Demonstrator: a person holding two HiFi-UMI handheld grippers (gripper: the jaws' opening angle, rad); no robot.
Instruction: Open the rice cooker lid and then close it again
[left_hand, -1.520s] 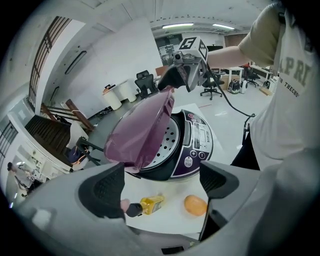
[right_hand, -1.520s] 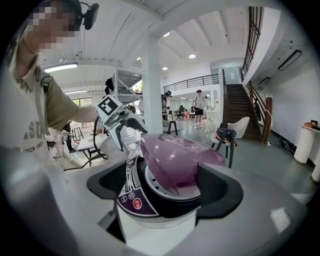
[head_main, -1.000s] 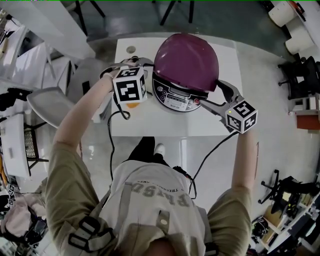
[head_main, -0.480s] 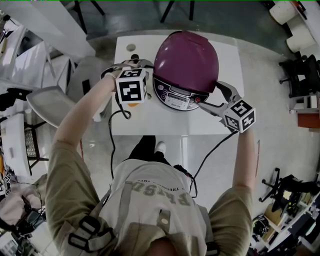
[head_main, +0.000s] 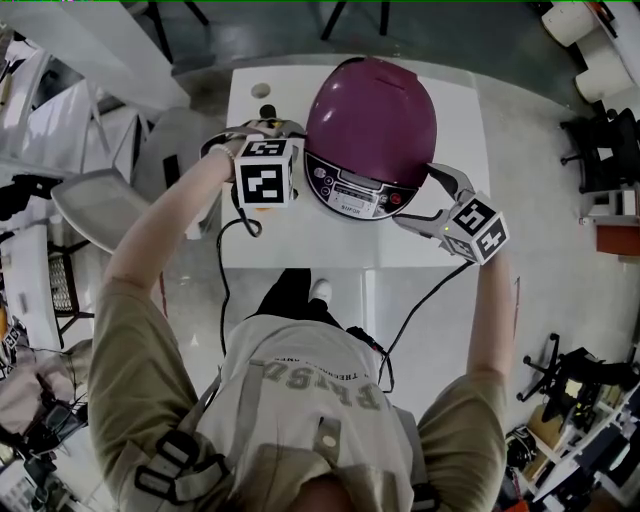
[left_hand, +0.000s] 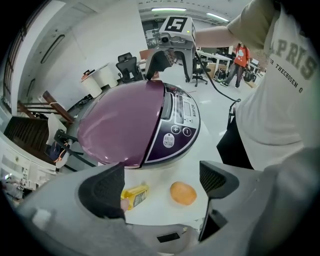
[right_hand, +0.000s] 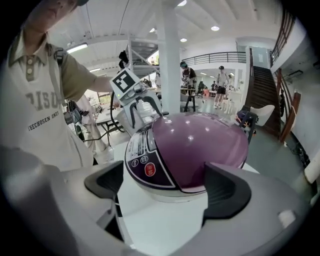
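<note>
The rice cooker (head_main: 370, 115) stands on the white table (head_main: 300, 245), its purple lid down on the body and its control panel (head_main: 350, 190) facing me. My left gripper (head_main: 268, 130) hangs to the cooker's left, open and apart from it. In the left gripper view the left gripper (left_hand: 160, 182) holds nothing, and the rice cooker (left_hand: 125, 125) lies beyond its jaws. My right gripper (head_main: 425, 197) sits at the cooker's front right. Its jaws have just been opening. Nothing lies between the jaws of the right gripper (right_hand: 170, 182); the rice cooker (right_hand: 200, 140) is just ahead.
An orange round thing (left_hand: 183, 193) and a yellow packet (left_hand: 136, 195) lie on the table under the left gripper. Black cables (head_main: 225, 290) drop over the table's front edge. Chairs and stands (head_main: 90, 205) crowd the floor around the table.
The purple lid has come down from a raised tilt onto the cooker's body. Both grippers have sunk a little beside it.
</note>
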